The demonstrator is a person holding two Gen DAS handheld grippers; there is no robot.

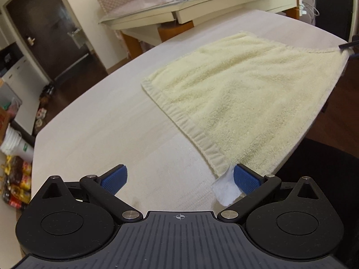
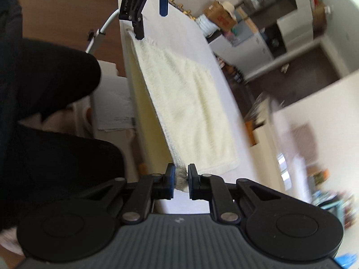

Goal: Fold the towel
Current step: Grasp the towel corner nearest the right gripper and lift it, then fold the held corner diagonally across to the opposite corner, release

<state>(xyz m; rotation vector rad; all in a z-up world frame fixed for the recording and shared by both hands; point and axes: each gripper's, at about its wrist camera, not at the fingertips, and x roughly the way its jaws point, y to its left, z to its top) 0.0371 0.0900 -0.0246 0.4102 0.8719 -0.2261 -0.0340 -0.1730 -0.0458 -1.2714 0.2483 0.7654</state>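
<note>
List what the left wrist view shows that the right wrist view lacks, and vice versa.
Only the left wrist view: the left tongs seen from behind, open, with the towel's white tag by one finger, and a glass-topped desk beyond.

Only the right wrist view: the right tongs shut on a towel corner, and the person's dark-clothed legs.

Both: the pale yellow towel spread on the white table.

The right gripper (image 1: 350, 44) shows in the left wrist view only as dark tips cut off by the frame edge at three o'clock, so its hold on the towel (image 1: 235, 94) cannot be read there. In the right wrist view, the room from one to five o'clock is smeared by motion blur, and the left gripper (image 2: 152, 15) is cropped at twelve o'clock.
</note>
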